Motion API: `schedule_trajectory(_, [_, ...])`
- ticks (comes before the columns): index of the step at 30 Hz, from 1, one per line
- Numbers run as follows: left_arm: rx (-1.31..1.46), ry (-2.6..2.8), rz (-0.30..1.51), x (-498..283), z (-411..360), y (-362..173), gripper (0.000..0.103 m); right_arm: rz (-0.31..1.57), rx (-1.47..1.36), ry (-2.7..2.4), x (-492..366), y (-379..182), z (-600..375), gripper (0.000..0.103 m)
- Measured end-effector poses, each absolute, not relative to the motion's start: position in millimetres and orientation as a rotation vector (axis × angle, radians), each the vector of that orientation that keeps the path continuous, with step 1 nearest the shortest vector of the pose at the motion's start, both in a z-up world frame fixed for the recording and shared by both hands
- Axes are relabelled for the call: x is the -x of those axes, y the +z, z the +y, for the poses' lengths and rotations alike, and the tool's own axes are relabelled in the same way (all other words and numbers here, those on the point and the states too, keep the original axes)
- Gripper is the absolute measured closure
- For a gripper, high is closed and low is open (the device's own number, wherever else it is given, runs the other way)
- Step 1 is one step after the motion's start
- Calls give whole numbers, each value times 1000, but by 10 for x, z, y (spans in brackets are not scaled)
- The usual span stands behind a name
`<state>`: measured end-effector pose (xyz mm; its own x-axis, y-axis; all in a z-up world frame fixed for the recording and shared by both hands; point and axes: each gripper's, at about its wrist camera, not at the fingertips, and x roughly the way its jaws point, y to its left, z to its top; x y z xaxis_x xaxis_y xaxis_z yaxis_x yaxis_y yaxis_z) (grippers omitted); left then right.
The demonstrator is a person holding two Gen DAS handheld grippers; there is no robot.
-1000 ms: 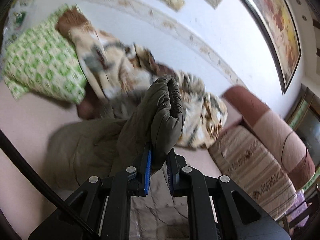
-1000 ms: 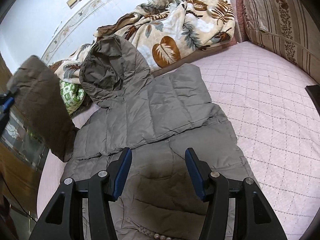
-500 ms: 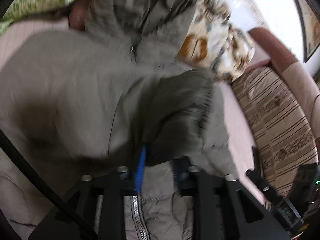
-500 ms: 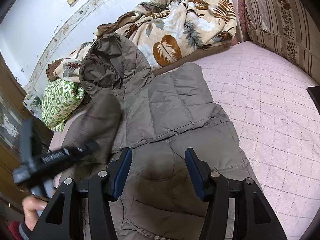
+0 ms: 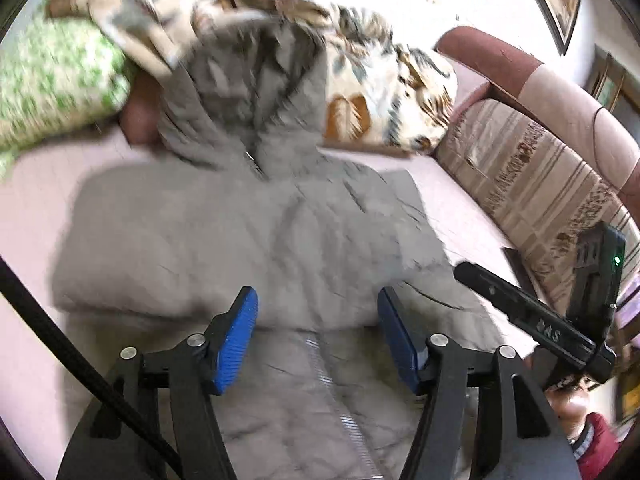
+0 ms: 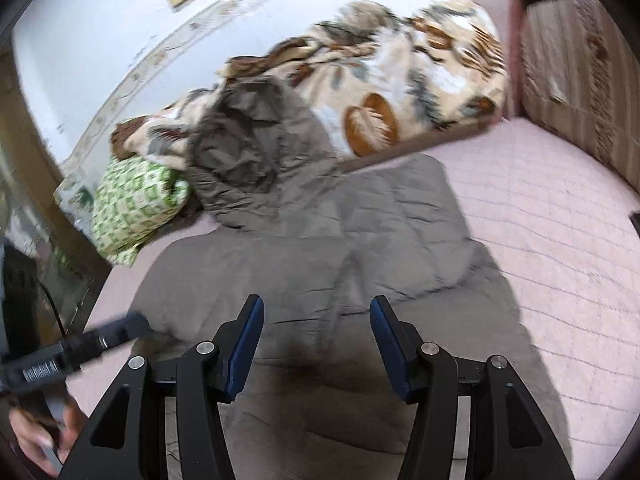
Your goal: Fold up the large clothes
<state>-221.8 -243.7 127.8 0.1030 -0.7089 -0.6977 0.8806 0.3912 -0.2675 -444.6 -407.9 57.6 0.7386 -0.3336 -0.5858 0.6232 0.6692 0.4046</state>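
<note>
A large grey-olive hooded puffer jacket lies front up on the pink quilted bed, both sleeves folded across its chest, hood at the far end. It also shows in the right wrist view. My left gripper is open and empty just above the jacket's zipper line. My right gripper is open and empty over the jacket's lower body. The left gripper also shows at the left edge of the right wrist view, and the right gripper at the right of the left wrist view.
A leaf-patterned blanket is bunched behind the hood. A green and white pillow lies at the far left. A striped bolster cushion runs along the bed's right side. A white wall stands behind.
My left gripper carried the left sleeve over the jacket's chest, let it go and opened. The sleeve now lies folded on the jacket. My right gripper stayed open.
</note>
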Motion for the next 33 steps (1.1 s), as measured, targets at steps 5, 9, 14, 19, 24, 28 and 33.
schedule_trajectory(5, [-245, -974, 850, 1442, -2274, 1202, 38, 529, -593, -516, 4117, 494, -3962, 43])
schedule_trajectory(9, [-218, -815, 932, 847, -2117, 867, 38, 598, -636, -542, 3941, 268, -4082, 43])
schedule_trajectory(14, [-226, -773, 1035, 562, -2096, 373, 32, 760, -739, -565, 3766, -178, -4316, 43])
schedule_trajectory(19, [-150, -742, 1122, 406, -2021, 234, 19, 796, -760, -553, 3716, -277, -4373, 41])
schedule_trajectory(24, [-77, -777, 1068, 560, -1630, 612, 23, 741, -778, -546, 3842, -139, -4358, 41])
schedule_trajectory(28, [-48, -782, 1013, 775, -1120, 878, 23, 711, -742, -537, 3964, 38, -4290, 41])
schedule_trajectory(33, [-14, -744, 980, 1074, -494, 1088, 23, 698, -718, -532, 4115, 160, -4211, 41])
